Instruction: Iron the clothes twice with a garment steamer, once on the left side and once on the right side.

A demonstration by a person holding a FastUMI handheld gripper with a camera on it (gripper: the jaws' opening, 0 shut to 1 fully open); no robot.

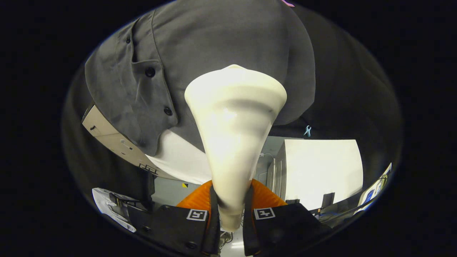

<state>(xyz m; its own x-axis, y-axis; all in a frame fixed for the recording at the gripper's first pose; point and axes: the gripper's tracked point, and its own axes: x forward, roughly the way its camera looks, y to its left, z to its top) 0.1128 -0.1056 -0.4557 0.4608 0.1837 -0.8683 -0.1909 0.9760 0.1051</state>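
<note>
Grey shirt (221,46) beyond steamer-clamping hand-held gripper (230,214).

Cream cone-shaped garment steamer (234,135): narrow handle clamped between the tongs (231,214), wide head pointing ahead. Head meets a hanging grey buttoned shirt (214,46), right of its buttons.
</note>
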